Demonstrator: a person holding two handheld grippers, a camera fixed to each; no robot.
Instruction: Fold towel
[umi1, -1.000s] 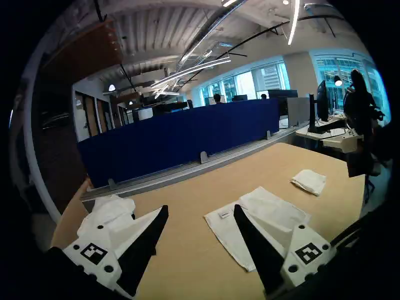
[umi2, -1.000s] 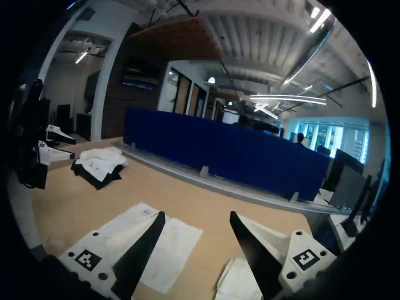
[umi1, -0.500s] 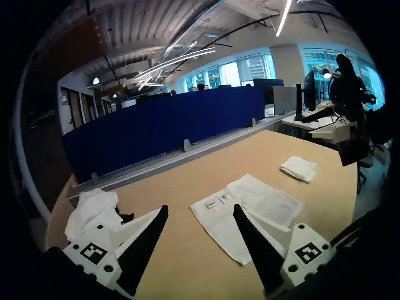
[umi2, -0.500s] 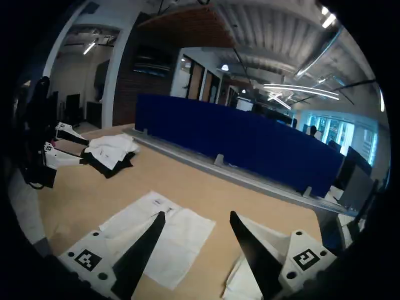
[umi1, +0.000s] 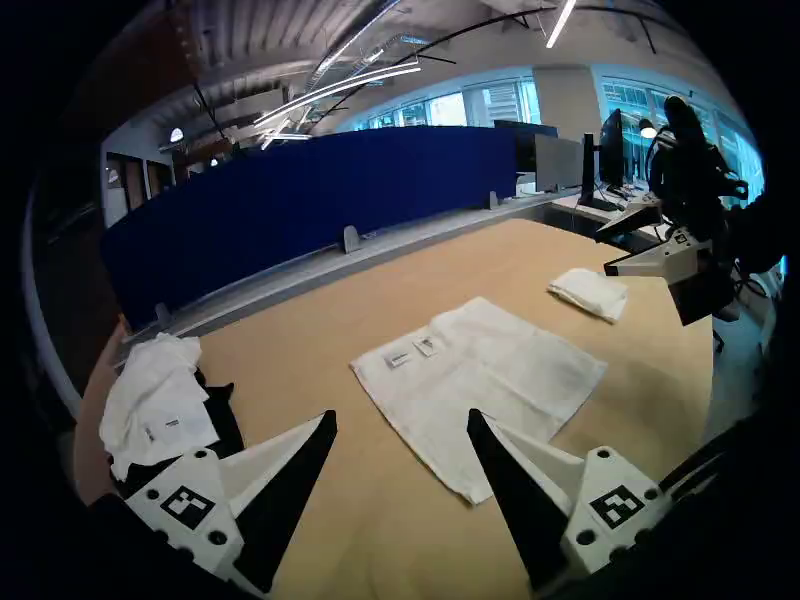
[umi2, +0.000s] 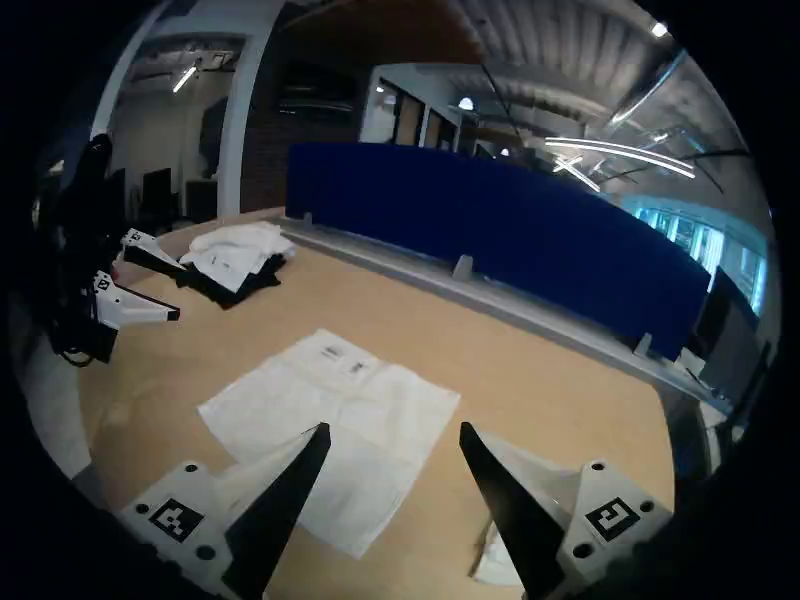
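A thin white cloth towel (umi1: 490, 380) lies open and flat on the tan wooden table (umi1: 320, 290). It is spread out in one layer and has a few soft wrinkles. In the left gripper view it sits just past the middle, toward 5 o'clock, and one corner points down. Two small tags (umi1: 413, 352) sit near its edge on its 10 o'clock side. In the right gripper view it lies toward 7 o'clock. A small folded white towel (umi1: 590, 292) rests well apart from it, at 3 o'clock in the left gripper view.
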